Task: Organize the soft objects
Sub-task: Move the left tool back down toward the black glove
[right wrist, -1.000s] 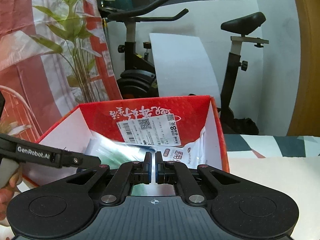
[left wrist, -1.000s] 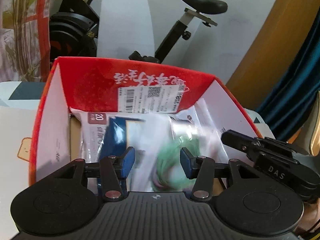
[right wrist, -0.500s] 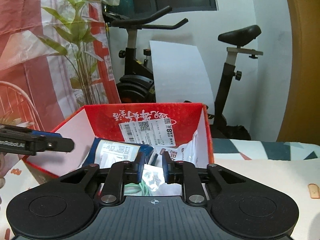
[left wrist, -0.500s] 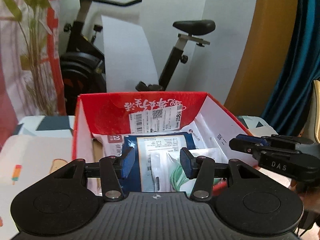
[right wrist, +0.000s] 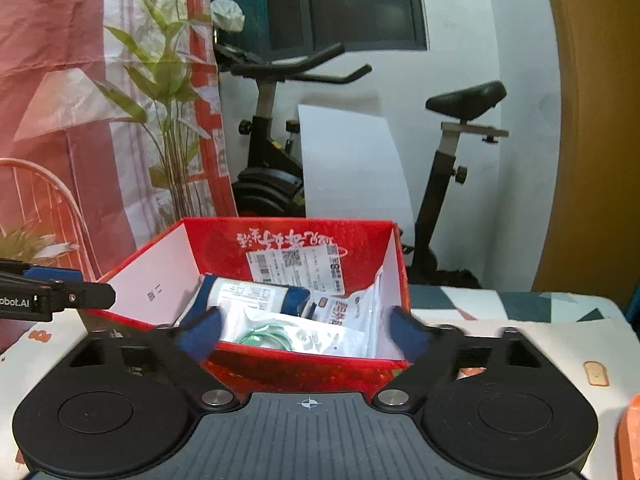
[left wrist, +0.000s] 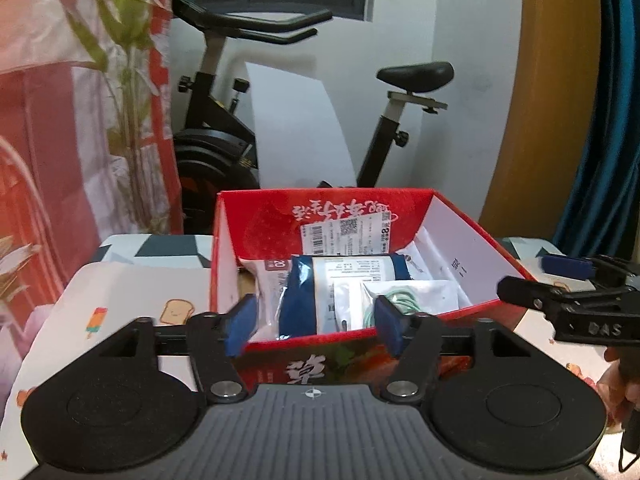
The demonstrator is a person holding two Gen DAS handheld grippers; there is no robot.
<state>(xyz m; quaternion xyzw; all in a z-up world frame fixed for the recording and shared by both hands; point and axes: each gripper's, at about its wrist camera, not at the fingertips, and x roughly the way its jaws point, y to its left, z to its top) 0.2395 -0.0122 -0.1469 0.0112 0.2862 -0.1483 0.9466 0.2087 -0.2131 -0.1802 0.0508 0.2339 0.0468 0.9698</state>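
Note:
A red cardboard box [left wrist: 460,216] [right wrist: 160,264] stands open on the patterned table. Inside lie soft packets: a blue-and-white pack [left wrist: 344,280] [right wrist: 256,294], a clear bag with green bands [left wrist: 412,300] [right wrist: 268,334] and a white pack with brown print [left wrist: 268,280] [right wrist: 340,308]. My left gripper [left wrist: 314,326] hovers in front of the box's near wall, jaws opening, nothing between them. My right gripper [right wrist: 308,334] is also back from the box, its jaws opening wide and blurred, holding nothing. Each gripper shows at the edge of the other's view.
The table [left wrist: 120,292] [right wrist: 540,340] has a cartoon-print cloth. An exercise bike [left wrist: 224,152] [right wrist: 272,176] and a white board [left wrist: 300,128] stand behind the box. A printed curtain [left wrist: 60,120] hangs at the left. An orange object [right wrist: 630,440] sits at the right edge.
Both grippers pulled back and up out of the box. The right jaws went from shut to wide open, the left jaws widened. The packets stay in the box.

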